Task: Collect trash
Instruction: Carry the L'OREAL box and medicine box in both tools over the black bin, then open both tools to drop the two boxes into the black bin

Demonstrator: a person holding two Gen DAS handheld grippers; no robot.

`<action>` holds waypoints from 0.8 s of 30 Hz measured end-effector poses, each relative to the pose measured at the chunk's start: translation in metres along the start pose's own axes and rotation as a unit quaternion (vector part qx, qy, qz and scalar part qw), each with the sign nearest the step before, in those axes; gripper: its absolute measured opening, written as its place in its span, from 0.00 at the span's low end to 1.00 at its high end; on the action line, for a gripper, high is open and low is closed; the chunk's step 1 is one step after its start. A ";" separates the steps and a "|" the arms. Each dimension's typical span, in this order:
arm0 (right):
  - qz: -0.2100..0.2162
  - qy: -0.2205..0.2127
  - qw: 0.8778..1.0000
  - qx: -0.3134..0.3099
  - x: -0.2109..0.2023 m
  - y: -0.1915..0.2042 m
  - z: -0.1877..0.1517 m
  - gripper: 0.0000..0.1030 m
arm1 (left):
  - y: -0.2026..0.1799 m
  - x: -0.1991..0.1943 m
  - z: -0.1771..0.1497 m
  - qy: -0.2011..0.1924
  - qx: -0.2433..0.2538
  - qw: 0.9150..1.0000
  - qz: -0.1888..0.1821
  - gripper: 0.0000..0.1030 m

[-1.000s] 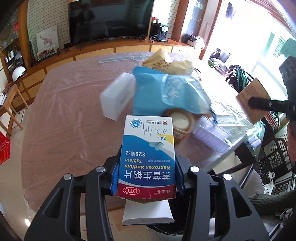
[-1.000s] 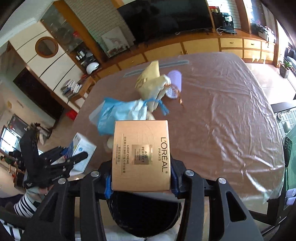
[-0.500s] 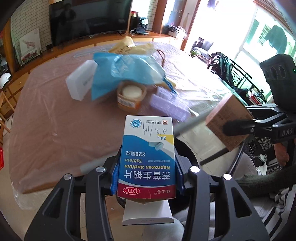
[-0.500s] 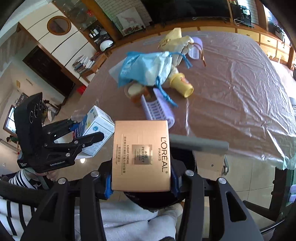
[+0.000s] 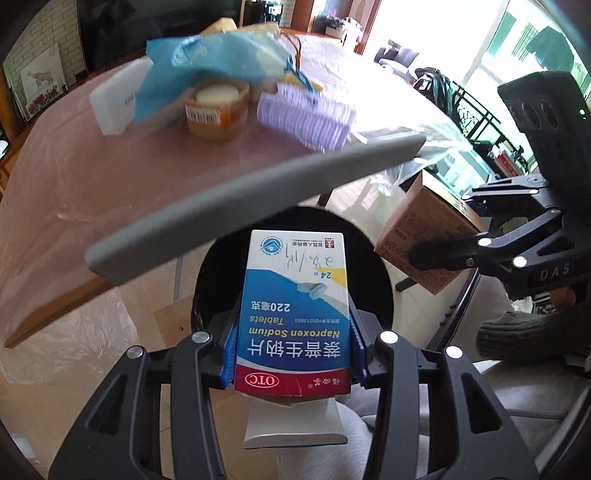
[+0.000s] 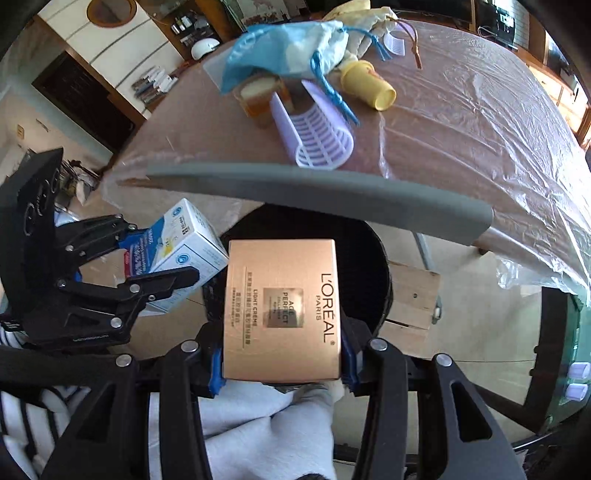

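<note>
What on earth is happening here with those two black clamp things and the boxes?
A person is clearing trash from the plastic-covered table. The left gripper is clamped on a blue-and-white tablet box, the right gripper on a gold cardboard cream box. Both boxes hang over a round black bin beside the table. A blue plastic bag, a lilac slotted basket and a yellow cup lie on the table.

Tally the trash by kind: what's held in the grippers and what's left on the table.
Boxes: 3 (medicine box, gold box, white box)
Jars: 1
Bags: 2 (blue bag, cream bag)
Purple baskets: 2
Yellow cups: 1
Total: 9
</note>
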State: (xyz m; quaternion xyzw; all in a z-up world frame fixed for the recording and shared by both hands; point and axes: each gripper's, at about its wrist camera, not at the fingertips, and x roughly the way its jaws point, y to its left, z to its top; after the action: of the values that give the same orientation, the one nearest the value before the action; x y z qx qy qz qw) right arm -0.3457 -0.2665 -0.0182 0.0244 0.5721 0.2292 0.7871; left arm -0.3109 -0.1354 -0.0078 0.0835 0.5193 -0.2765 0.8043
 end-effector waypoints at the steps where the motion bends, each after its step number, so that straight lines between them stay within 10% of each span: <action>1: -0.009 0.004 1.000 -0.004 0.005 0.001 -0.003 0.44 | -0.002 0.004 -0.001 0.004 0.000 1.000 0.003 0.46; 24: -0.047 0.003 0.998 0.044 0.051 -0.003 -0.008 0.44 | 0.001 0.046 -0.012 0.044 -0.013 0.998 0.047 0.46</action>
State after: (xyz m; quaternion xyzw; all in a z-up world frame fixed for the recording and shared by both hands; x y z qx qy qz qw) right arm -0.3397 -0.2507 -0.0673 0.0312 0.5848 0.1672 0.7932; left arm -0.3061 -0.1461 -0.0540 0.1091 0.5538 -0.2276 0.7935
